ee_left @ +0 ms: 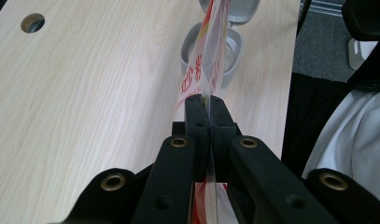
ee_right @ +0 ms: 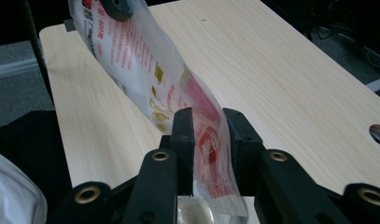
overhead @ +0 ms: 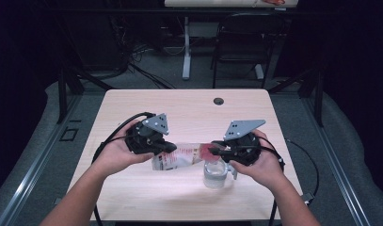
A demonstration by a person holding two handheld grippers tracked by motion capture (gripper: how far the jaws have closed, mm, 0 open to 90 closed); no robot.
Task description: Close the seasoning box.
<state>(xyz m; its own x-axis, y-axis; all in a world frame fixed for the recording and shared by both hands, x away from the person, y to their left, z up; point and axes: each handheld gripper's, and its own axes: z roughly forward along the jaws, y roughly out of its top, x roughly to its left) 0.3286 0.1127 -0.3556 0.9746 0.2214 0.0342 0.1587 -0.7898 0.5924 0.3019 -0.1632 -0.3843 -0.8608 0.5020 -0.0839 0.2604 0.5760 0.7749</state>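
A clear plastic bag with red print and white contents hangs above the table between both grippers. My left gripper is shut on one end; in the left gripper view its jaws pinch the bag edge-on. My right gripper holds the red-printed end; in the right gripper view the bag fills the gap at the right gripper. A small clear jar stands open on the table right under that end, seen as the jar beyond the bag.
The light wooden table has a cable hole near its far edge. A grey lid lies beside the jar. A black chair and a white desk leg stand beyond the table.
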